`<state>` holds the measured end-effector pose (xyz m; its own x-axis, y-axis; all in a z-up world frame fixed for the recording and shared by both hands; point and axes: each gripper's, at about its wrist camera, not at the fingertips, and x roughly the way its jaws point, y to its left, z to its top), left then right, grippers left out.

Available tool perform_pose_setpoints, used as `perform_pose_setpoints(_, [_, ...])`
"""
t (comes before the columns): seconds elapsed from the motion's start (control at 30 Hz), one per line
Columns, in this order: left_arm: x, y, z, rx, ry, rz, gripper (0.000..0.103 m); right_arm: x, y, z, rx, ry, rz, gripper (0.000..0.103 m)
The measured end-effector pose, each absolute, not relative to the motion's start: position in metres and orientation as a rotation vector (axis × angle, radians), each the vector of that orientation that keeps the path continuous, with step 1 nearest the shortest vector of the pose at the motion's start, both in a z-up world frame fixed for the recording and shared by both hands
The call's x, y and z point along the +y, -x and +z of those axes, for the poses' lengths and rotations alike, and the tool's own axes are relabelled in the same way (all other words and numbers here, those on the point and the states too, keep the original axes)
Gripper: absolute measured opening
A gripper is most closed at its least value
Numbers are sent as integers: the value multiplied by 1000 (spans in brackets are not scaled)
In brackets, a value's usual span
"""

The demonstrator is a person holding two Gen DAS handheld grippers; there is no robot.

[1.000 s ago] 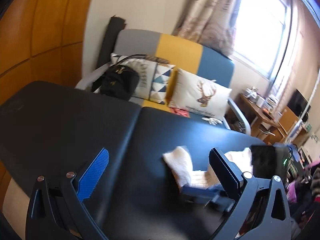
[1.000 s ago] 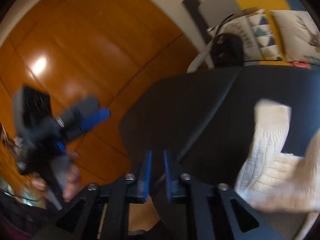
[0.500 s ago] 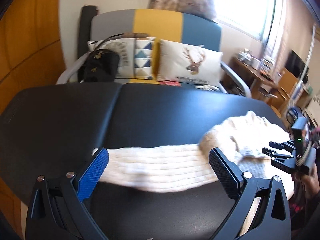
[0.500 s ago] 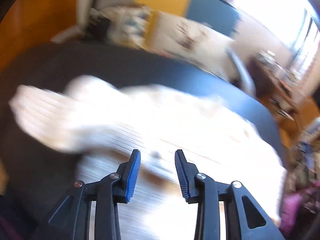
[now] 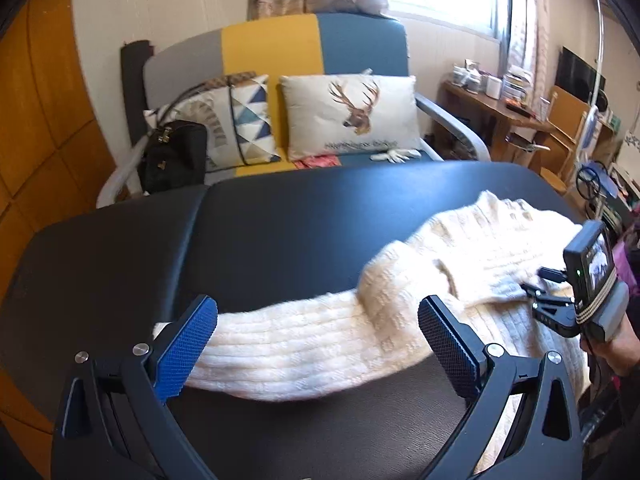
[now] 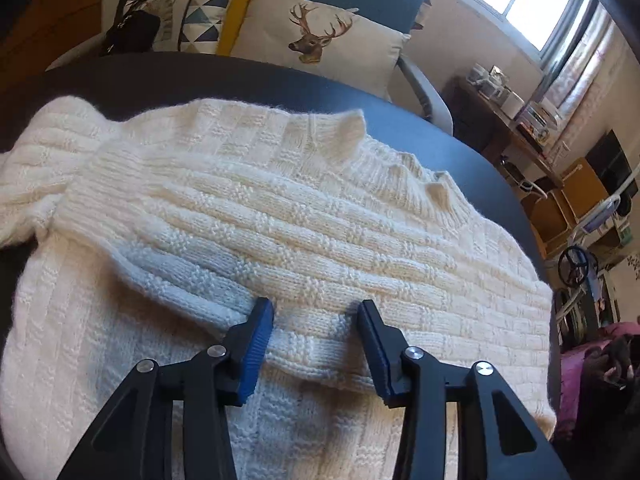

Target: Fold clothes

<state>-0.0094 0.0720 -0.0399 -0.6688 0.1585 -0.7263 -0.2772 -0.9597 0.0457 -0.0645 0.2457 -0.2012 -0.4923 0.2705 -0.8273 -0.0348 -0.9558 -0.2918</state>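
Note:
A cream knitted sweater [image 6: 280, 208] lies flat on the black table [image 5: 280, 232]. One sleeve is folded across its body; the other sleeve [image 5: 288, 344] stretches out to the left. My left gripper [image 5: 316, 344] is open, its jaws on either side of that stretched sleeve. My right gripper [image 6: 314, 340] is open just above the cuff of the folded sleeve [image 6: 320, 352]. In the left wrist view the right gripper [image 5: 560, 304] shows at the right edge, over the sweater's body [image 5: 492, 248].
A sofa [image 5: 320, 52] with a deer cushion [image 5: 352, 116], a patterned cushion and a black bag [image 5: 176, 156] stands behind the table. A wooden desk [image 5: 500, 112] and clutter stand at the right. Wooden panels line the left wall.
The right gripper swung from the wall side to over the sweater and its jaws opened wider. The sleeve now lies stretched in front of the left gripper, which turned slightly right.

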Motion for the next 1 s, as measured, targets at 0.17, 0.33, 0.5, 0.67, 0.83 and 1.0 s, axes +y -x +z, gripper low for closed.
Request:
perform_pose_setpoints(0.17, [76,8,-54,229,1182,2616,102,291,11,-168,-365,1339,2503,0])
perform_pose_setpoints(0.33, [74,11,-64,218,1210,2592,102,406,-46,-72,-413,1033,2306,0])
perform_pose_setpoints(0.5, [73,18,-73,154,1254,2564,102,455,-57,-61,-71,1127,2342,33])
perform_pose_setpoints(0.67, [78,18,-78,163,1274,2540,102,388,1,-137,237,1434,2676,34])
perform_pose_setpoints(0.83, [75,19,-85,191,1296,2539,102,323,72,-208,-166,1694,2563,35])
perform_pose_setpoints(1.0, [67,24,-95,138,1349,2524,102,316,63,-197,-349,1652,2536,4])
